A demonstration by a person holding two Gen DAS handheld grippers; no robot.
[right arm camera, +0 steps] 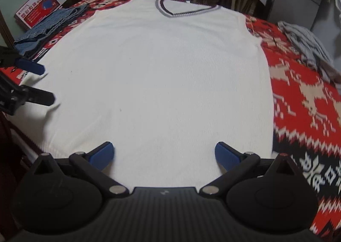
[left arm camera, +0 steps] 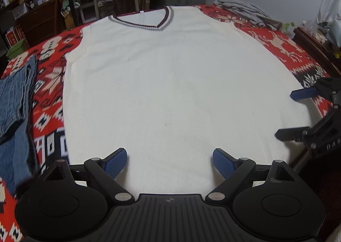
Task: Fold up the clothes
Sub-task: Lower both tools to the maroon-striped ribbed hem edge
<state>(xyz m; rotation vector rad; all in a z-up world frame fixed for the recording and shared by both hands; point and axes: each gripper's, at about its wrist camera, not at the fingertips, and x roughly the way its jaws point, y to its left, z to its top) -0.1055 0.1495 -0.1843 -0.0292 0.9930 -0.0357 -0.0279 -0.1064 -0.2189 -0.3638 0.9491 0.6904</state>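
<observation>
The white vest [left arm camera: 170,84] is a matt, fine-ribbed knit. Under it lies a woven patterned blanket [right arm camera: 302,93] (red, coarse-looking). The folded jeans [left arm camera: 15,101] are rough denim. Each gripper has matt black plastic arms and textured blue pads [left arm camera: 222,164].

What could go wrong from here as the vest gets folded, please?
Both the left gripper and right gripper are open at the hem of the vest, so a pinch might catch only the top layer. Folding sideways could drag the vest onto the jeans or the grey garment lying close by.
</observation>
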